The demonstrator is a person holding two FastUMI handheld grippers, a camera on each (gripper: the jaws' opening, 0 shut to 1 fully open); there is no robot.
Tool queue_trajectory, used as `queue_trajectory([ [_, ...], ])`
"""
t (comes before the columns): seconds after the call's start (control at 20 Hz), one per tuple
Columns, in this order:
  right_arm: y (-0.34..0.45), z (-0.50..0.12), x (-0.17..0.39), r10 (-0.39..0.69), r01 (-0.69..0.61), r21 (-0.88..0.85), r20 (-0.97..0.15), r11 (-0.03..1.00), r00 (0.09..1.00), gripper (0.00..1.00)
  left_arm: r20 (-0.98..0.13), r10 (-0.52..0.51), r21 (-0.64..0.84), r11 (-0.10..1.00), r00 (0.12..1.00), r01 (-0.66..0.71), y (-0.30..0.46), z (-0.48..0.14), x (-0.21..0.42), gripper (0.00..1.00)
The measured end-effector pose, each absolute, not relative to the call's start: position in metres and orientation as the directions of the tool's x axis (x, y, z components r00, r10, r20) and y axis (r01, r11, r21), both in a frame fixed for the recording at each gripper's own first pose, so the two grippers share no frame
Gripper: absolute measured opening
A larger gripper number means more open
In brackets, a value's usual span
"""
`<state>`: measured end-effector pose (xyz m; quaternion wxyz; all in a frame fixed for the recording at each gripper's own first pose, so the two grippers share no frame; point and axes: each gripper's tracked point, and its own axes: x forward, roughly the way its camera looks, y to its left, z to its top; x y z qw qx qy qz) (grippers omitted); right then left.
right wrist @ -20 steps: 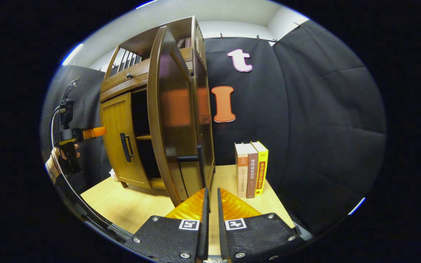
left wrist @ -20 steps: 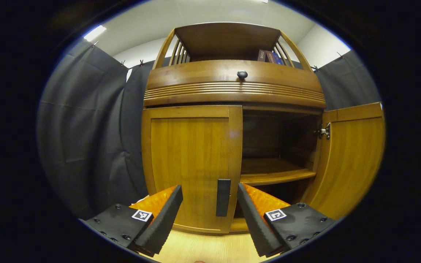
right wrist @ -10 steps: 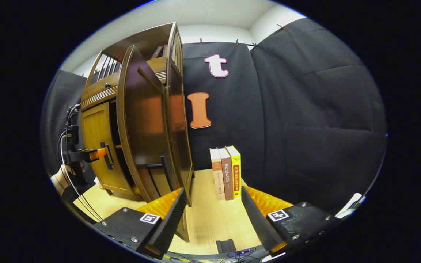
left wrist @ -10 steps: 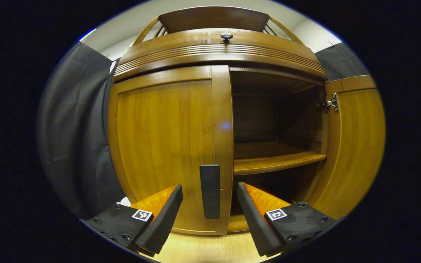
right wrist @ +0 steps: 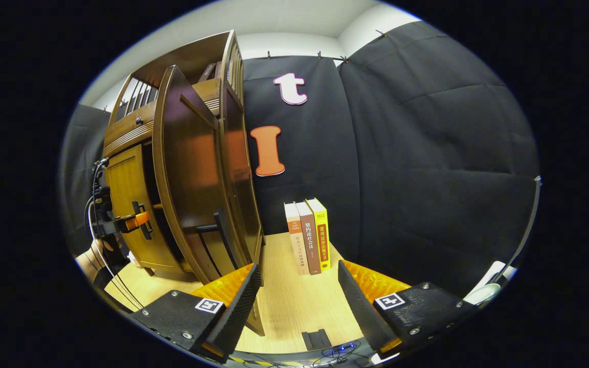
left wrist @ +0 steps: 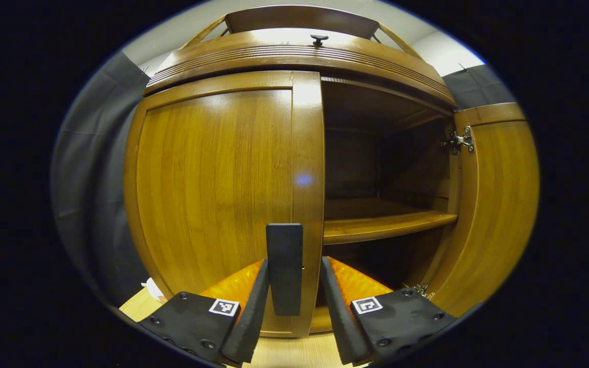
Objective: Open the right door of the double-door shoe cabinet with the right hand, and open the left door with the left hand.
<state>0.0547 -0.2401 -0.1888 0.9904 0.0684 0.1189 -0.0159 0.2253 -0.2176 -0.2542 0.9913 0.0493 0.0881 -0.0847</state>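
The cabinet's right door (left wrist: 494, 204) stands swung wide, leaving the right compartment open, with only its shelf (left wrist: 384, 225) crossing it. The left door (left wrist: 212, 184) is shut and blocks the left half; its handle (left wrist: 284, 268) projects between the left gripper's (left wrist: 289, 301) jaws. Right of the cabinet, three books (right wrist: 307, 235) stand on the tabletop (right wrist: 294, 301).

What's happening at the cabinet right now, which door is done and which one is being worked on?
The right door of the shoe cabinet is swung wide open, showing the shelf inside. The right gripper is open beside that door, holding nothing, with three books standing on the tabletop ahead. The left door is not yet pulled open. The left gripper has its fingers on either side of the black handle; whether both press on it is unclear.
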Motion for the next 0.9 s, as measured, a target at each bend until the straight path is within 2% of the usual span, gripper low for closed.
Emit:
queue_trajectory([
  [0.05, -0.241, -0.189, 0.054, -0.019, 0.053, 0.135, -0.239, 0.989, 0.971, 0.92, -0.186, -0.160, 0.070, 0.982, 0.969, 0.176, -0.217, -0.257, 0.228, 0.67],
  [0.15, -0.241, -0.188, 0.053, -0.030, 0.064, 0.135, -0.241, 0.989, 0.970, 0.92, -0.194, -0.161, 0.058, 0.983, 0.968, 0.175, -0.217, -0.262, 0.232, 0.60],
  [0.2, -0.242, -0.188, 0.053, -0.035, 0.068, 0.132, -0.241, 0.989, 0.970, 0.99, -0.183, -0.141, 0.069, 0.985, 0.973, 0.156, -0.211, -0.260, 0.234, 0.56],
  [0.25, -0.241, -0.187, 0.052, -0.036, 0.069, 0.130, -0.241, 0.989, 0.970, 0.92, -0.180, -0.145, 0.062, 0.985, 0.973, 0.158, -0.211, -0.261, 0.236, 0.52],
  [0.4, -0.239, -0.185, 0.049, -0.044, 0.076, 0.125, -0.241, 0.989, 0.970, 0.92, -0.177, -0.142, 0.060, 0.986, 0.974, 0.155, -0.210, -0.260, 0.235, 0.38],
  [0.6, -0.234, -0.179, 0.047, -0.046, 0.078, 0.133, -0.230, 0.988, 0.972, 0.92, -0.174, -0.130, 0.060, 0.988, 0.976, 0.142, -0.209, -0.258, 0.225, 0.27],
  [0.65, -0.232, -0.179, 0.046, -0.047, 0.078, 0.131, -0.226, 0.988, 0.973, 0.92, -0.180, -0.131, 0.066, 0.987, 0.975, 0.145, -0.207, -0.260, 0.216, 0.29],
  [0.7, -0.231, -0.177, 0.045, -0.049, 0.079, 0.129, -0.222, 0.989, 0.974, 0.92, -0.176, -0.148, 0.074, 0.984, 0.973, 0.163, -0.205, -0.257, 0.212, 0.22],
  [0.85, -0.228, -0.172, 0.039, -0.050, 0.079, 0.134, -0.213, 0.988, 0.976, 0.92, -0.192, -0.194, 0.065, 0.976, 0.962, 0.210, -0.198, -0.253, 0.186, 0.22],
  [0.9, -0.227, -0.170, 0.038, -0.048, 0.077, 0.133, -0.208, 0.988, 0.977, 0.99, -0.195, -0.205, 0.065, 0.973, 0.959, 0.221, -0.195, -0.250, 0.177, 0.24],
])
